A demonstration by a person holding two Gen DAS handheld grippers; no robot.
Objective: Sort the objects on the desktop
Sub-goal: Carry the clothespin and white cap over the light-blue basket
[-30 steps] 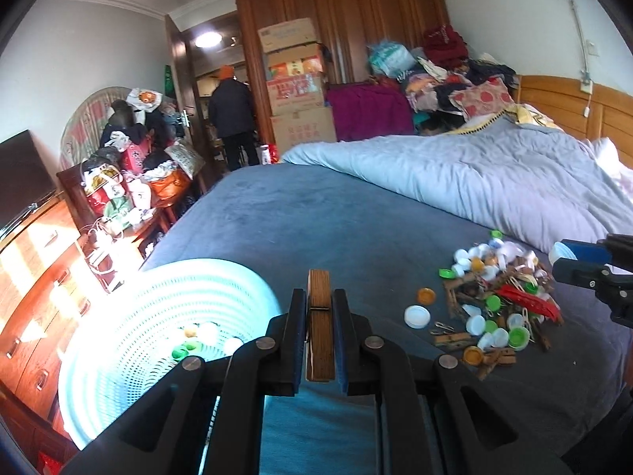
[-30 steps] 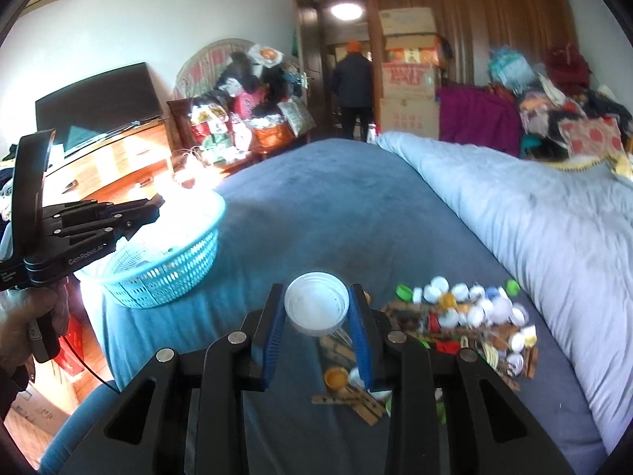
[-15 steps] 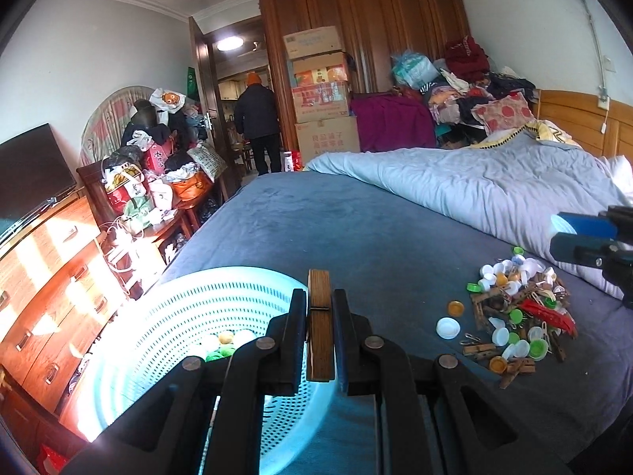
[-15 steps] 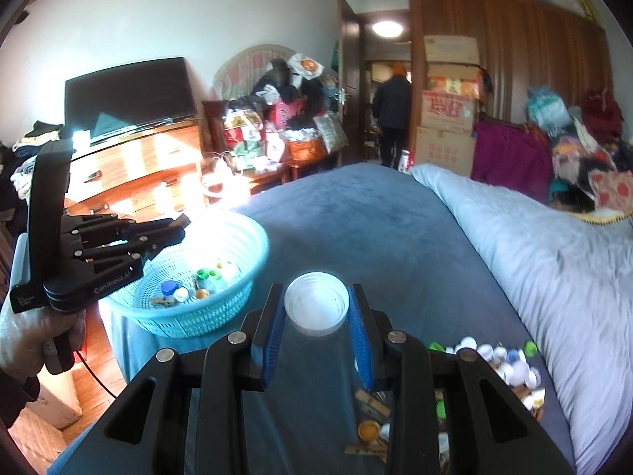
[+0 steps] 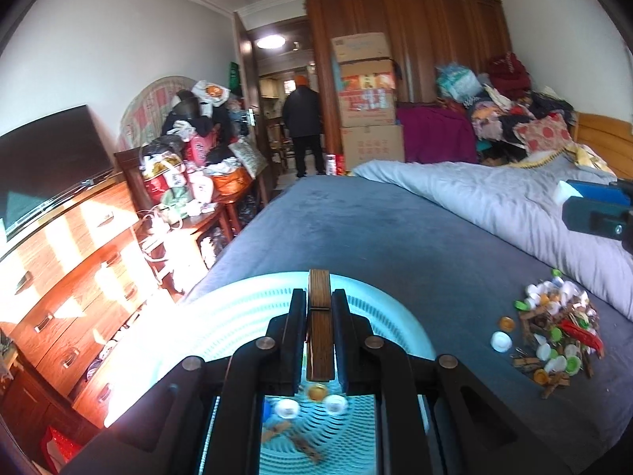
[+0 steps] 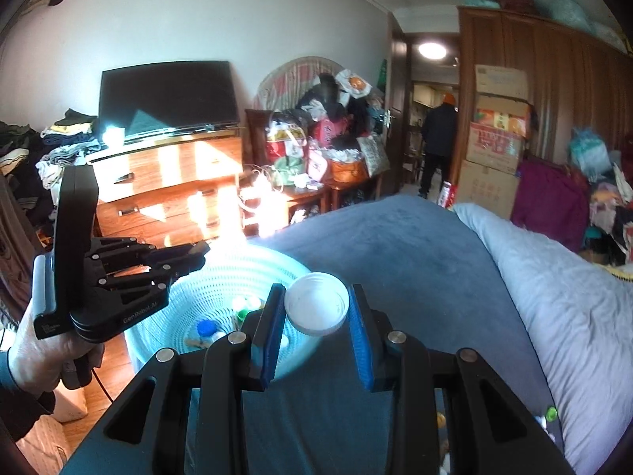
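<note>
While my left claw [image 5: 319, 316] clamped a wooden clothespin [image 5: 319, 324] above the basket [image 5: 245, 316] at lower centre, my right claw [image 6: 316, 312] gripped a white cap [image 6: 316, 308] beside its rim.

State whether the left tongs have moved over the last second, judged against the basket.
Yes. The left tongs, shut on the wooden clothespin, moved over the basket, which earlier lay to their left.

Bed with dark blue plush blanket [image 5: 356, 229]: carries one round light-blue perforated plastic basket [image 5: 399, 328] at its sunlit near corner; one heap of small mixed plastic bottle caps and wooden clothespins [image 5: 554, 328], well apart from the basket; one rumpled pale grey-blue quilt [image 5: 494, 202] alongside.
</note>
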